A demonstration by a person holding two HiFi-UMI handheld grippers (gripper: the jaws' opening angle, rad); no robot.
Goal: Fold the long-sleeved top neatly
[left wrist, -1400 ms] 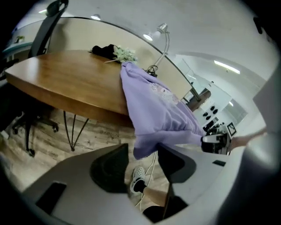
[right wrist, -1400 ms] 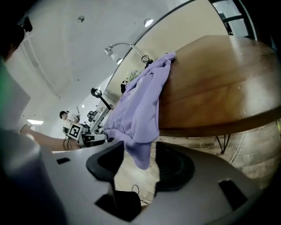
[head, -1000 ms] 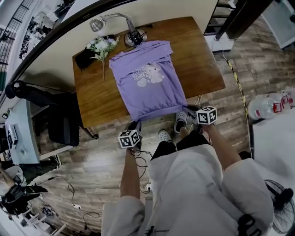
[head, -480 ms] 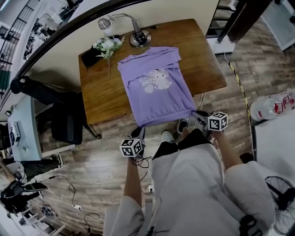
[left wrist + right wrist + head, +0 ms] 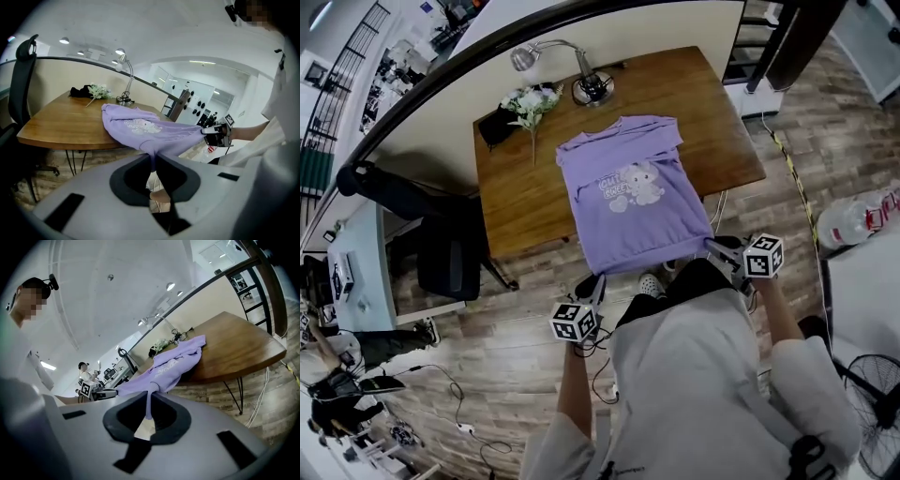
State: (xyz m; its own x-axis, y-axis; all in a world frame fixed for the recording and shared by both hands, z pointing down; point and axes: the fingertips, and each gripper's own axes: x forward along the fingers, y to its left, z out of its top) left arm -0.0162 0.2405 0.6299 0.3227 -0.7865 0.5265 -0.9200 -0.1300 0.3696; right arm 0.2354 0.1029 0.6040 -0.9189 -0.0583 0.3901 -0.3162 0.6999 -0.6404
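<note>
Left gripper (image 5: 598, 281), lower centre of the head view: jaws all but closed, pinched on the left hem corner of the top (image 5: 633, 192); raised and drawn back from the table edge over the last second

Right gripper (image 5: 712, 246), right of centre: jaws nearly shut, a thin fold of the right hem corner clamped between them; likewise raised and drawn back

Hem: stretched taut between the two grippers, now carried off the near edge of the table (image 5: 516, 202) and held in the air

Top: purple, print upward, body laid on the table at frame centre; dragged nearward, so that the collar, earlier touching the lamp (image 5: 592, 86) base, is now parted from it; no sleeves seen spread out

Flowers (image 5: 528, 101), upper left of the table: unmoved

Task reading: the cloth is judged to have been smoothed and squared by the pull; the hem-to-collar fold is not yet made
</note>
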